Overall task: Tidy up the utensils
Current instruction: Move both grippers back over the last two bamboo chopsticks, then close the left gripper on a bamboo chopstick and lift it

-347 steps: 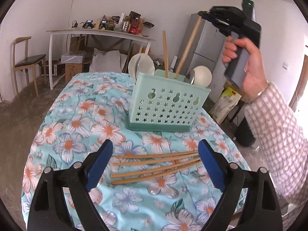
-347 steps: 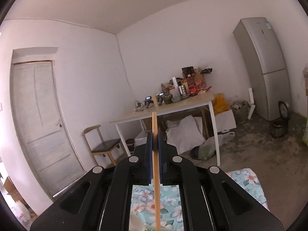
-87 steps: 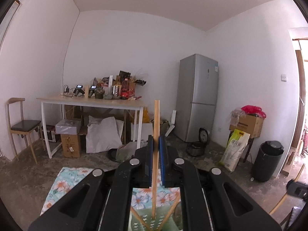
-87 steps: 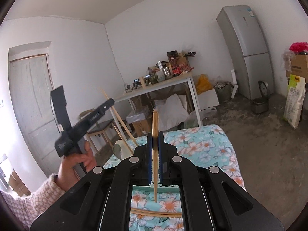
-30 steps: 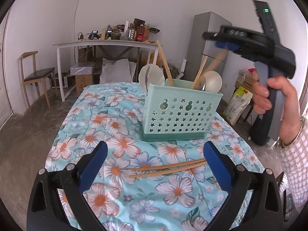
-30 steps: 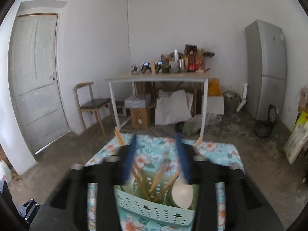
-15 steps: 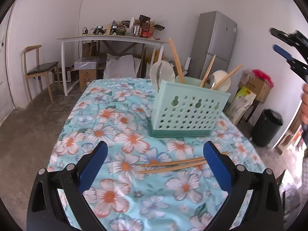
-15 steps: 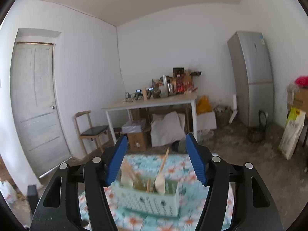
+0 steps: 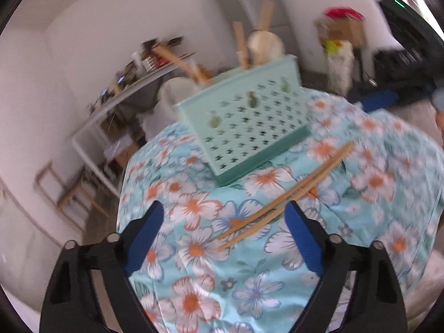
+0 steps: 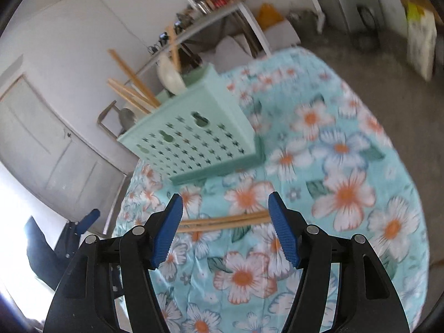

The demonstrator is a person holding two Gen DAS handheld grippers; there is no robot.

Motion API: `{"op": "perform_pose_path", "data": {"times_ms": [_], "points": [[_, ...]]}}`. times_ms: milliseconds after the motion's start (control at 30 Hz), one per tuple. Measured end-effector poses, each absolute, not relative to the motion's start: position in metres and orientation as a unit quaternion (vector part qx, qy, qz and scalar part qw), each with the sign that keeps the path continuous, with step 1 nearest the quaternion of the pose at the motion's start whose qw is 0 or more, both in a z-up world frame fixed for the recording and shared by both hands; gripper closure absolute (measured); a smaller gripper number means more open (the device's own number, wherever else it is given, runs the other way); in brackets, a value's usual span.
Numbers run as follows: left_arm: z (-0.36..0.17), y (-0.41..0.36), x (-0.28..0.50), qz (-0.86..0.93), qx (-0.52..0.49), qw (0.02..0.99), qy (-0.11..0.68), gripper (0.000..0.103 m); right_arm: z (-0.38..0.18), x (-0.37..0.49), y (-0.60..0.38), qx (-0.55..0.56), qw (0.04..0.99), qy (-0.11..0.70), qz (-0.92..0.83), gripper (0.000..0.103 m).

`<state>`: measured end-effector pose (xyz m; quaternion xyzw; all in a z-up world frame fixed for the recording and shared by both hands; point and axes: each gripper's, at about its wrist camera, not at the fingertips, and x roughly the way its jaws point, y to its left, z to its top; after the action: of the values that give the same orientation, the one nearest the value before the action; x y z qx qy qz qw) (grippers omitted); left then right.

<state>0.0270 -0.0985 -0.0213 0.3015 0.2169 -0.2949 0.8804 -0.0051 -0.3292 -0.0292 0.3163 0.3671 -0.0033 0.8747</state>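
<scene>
- A mint-green plastic utensil basket (image 9: 249, 122) with star-shaped holes stands upright on a desk covered by a turquoise cloth with orange and white flowers (image 9: 194, 277).
- The basket holds several wooden chopsticks (image 10: 130, 86) leaning at angles and a pale spoon-like utensil (image 10: 169, 75); which compartment each sits in cannot be told.
- Two loose wooden chopsticks (image 9: 283, 199) lie flat on the cloth, side by side and nearly touching, in front of the basket and apart from it.
- Behind the desk stand a white table crowded with small items (image 10: 211, 2), a wooden chair (image 9: 63, 191), a grey refrigerator (image 9: 249, 2) and a white door (image 10: 41, 144).
- Nothing lies between either gripper and the loose chopsticks; the basket rises just beyond them.
- The cloth drops away at the desk's rounded edge on both sides, with bare grey floor (image 10: 388, 63) beyond; open cloth surrounds the chopsticks.
- The left gripper (image 9: 222, 222), with black arms and blue pads, is spread wide and closing, holding nothing; the near ends of the chopsticks lie between its fingers, closer to the right pad.
- The right gripper (image 10: 224, 222) is spread and empty; the chopsticks run crosswise between its blue pads, just past the tips.
- In the left wrist view, the right gripper's blue pad (image 9: 380, 100) shows at the far right, blurred.
</scene>
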Motion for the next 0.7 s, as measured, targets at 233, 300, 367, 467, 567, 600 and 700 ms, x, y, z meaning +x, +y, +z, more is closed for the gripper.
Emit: {"op": "perform_pose_path", "data": {"times_ms": [233, 300, 367, 467, 567, 600, 700], "points": [[-0.051, -0.148, -0.001, -0.348, 0.437, 0.817, 0.146, 0.062, -0.050, 0.001, -0.347, 0.336, 0.862, 0.379, 0.005, 0.042], [-0.058, -0.161, -0.006, -0.370, 0.458, 0.797, 0.137, 0.071, -0.052, -0.002, -0.354, 0.344, 0.860, 0.377, 0.003, 0.042], [-0.063, -0.173, -0.008, -0.384, 0.476, 0.780, 0.135, 0.080, -0.055, -0.002, -0.359, 0.350, 0.858, 0.376, 0.003, 0.042], [-0.071, -0.186, -0.003, -0.400, 0.500, 0.757, 0.133, 0.089, -0.059, 0.000, -0.364, 0.357, 0.854, 0.377, 0.005, 0.042], [-0.077, -0.194, 0.001, -0.406, 0.518, 0.741, 0.133, 0.092, -0.063, 0.001, -0.367, 0.359, 0.853, 0.380, 0.004, 0.042], [-0.078, -0.195, 0.002, -0.407, 0.522, 0.737, 0.135, 0.092, -0.065, 0.001, -0.368, 0.361, 0.852, 0.380, 0.004, 0.042], [-0.084, -0.200, 0.006, -0.411, 0.532, 0.727, 0.141, 0.092, -0.068, 0.002, -0.370, 0.366, 0.850, 0.379, 0.004, 0.042]]}}
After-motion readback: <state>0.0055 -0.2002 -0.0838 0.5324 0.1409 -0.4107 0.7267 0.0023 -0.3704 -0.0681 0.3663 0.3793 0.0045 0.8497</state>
